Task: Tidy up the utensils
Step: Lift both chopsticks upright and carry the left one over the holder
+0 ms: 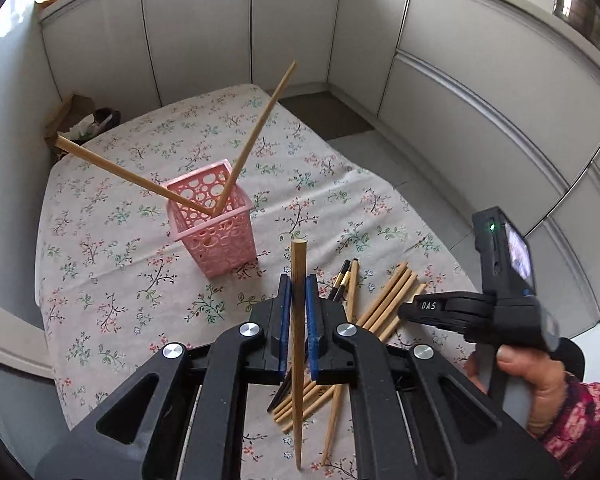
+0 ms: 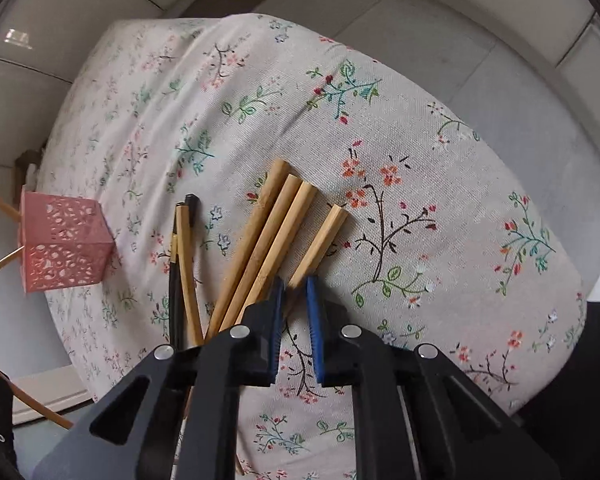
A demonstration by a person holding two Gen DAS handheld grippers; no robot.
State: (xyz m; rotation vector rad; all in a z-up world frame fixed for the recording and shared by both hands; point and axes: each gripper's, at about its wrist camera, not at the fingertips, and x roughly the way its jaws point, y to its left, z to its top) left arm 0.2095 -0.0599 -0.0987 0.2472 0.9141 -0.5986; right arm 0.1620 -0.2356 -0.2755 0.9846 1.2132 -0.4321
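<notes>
My left gripper (image 1: 299, 282) is shut on a bamboo chopstick (image 1: 299, 264), held upright above the flowered tablecloth (image 1: 112, 264). A pink perforated basket (image 1: 214, 224) stands ahead to the left, with two bamboo chopsticks (image 1: 256, 132) leaning out of it. Loose bamboo chopsticks (image 2: 260, 240) and a black pair (image 2: 175, 292) lie to the right. My right gripper (image 2: 295, 286) points down at that pile, its blue pads closed on the rightmost bamboo chopstick (image 2: 320, 240) at the tips. In the left wrist view the right gripper (image 1: 406, 310) reaches into the pile (image 1: 388, 300), held by a hand (image 1: 540, 380).
The pink basket (image 2: 60, 240) stands left of the pile. Grey cabinet doors (image 1: 460, 120) run around the far and right sides of the table. A paper bag with clutter (image 1: 78, 120) sits on the floor at the back left. A metal pot (image 1: 576, 4) stands on the counter.
</notes>
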